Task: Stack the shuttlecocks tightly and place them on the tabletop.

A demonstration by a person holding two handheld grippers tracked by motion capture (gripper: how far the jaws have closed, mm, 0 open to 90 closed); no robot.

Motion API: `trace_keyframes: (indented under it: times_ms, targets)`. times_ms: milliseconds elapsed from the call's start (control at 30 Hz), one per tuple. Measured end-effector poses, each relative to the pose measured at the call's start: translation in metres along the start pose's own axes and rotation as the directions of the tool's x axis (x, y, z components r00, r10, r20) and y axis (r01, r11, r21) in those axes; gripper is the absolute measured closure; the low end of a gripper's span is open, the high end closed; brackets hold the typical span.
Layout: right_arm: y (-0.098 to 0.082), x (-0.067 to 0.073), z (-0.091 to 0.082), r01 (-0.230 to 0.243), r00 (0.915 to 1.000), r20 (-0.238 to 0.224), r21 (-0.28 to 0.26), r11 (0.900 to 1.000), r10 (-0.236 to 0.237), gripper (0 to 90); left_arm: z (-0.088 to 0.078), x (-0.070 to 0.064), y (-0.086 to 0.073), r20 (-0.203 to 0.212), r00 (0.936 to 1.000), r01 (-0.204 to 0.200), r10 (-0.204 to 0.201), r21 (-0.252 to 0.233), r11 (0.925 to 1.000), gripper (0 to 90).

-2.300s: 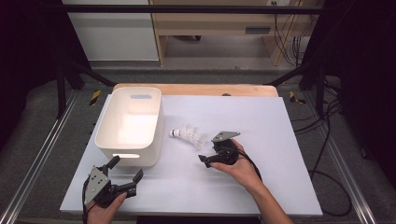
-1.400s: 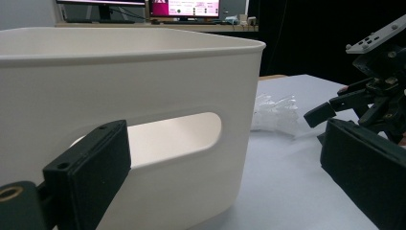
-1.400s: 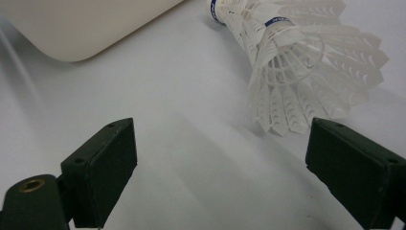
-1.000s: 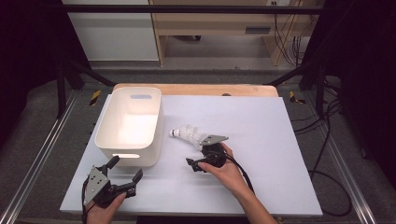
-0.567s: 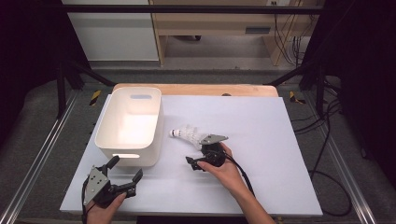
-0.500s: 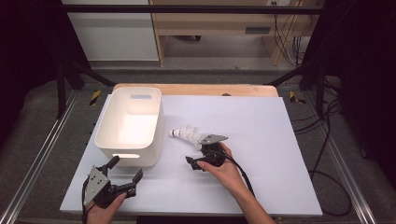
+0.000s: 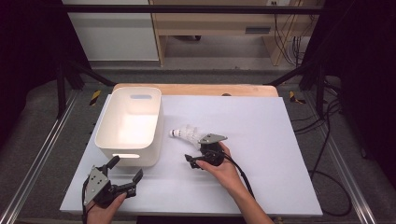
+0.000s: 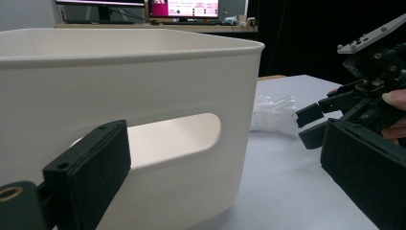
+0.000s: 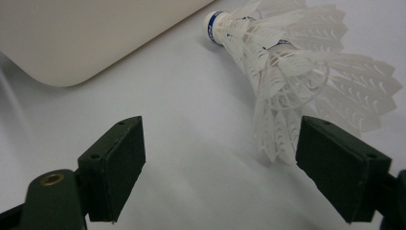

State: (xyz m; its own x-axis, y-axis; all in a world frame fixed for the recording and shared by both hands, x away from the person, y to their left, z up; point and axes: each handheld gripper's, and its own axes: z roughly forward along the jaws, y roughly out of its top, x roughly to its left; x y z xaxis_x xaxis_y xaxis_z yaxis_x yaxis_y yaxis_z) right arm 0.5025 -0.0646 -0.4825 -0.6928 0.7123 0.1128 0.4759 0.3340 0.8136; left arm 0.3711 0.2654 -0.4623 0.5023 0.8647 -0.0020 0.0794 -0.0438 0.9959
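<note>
Right gripper (image 7: 192,161) moved left, jaws closing (nothing pinched), beside shuttlecock (image 7: 186,134).

A white table top (image 7: 280,154) is laid on a wooden board (image 7: 196,89). Behind the table, grey floor (image 7: 219,77) and a light wooden shelf unit (image 7: 224,28) are seen. Right of the table, black cables (image 7: 327,154) are spread. Metal rails (image 7: 37,158) are placed left of it.

white shuttlecock (image 9: 292,72) lies just beyond parted tongs (image 9: 234,170), untouched.
</note>
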Motion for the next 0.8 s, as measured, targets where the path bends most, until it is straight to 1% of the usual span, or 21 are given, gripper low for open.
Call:
trace_keyframes:
  times_ms: [200, 433, 533, 800]
  targets:
    - [0.002, -0.001, 0.001, 0.0, 0.9999, 0.011, -0.011, 1.0, 0.0, 21.0, 0.001, -0.001, 0.0, 0.002, 1.0, 0.0, 0.0, -0.001, 1.0, 3.3]
    - [0.008, 0.0, 0.005, 0.015, 0.9998, 0.014, -0.022, 1.0, -0.015, 24.7, 0.001, -0.001, 0.0, 0.002, 1.0, 0.004, -0.004, -0.001, 1.0, 3.3]
    - [0.01, 0.0, 0.009, 0.022, 0.9996, 0.016, -0.015, 1.0, -0.021, 26.4, 0.001, -0.001, 0.0, 0.003, 1.0, 0.002, -0.002, -0.001, 1.0, 3.3]
    - [0.01, -0.004, 0.015, 0.016, 0.9995, 0.027, -0.023, 1.0, -0.015, 32.2, 0.001, -0.001, 0.0, 0.003, 1.0, 0.004, -0.004, -0.001, 1.0, 3.3]
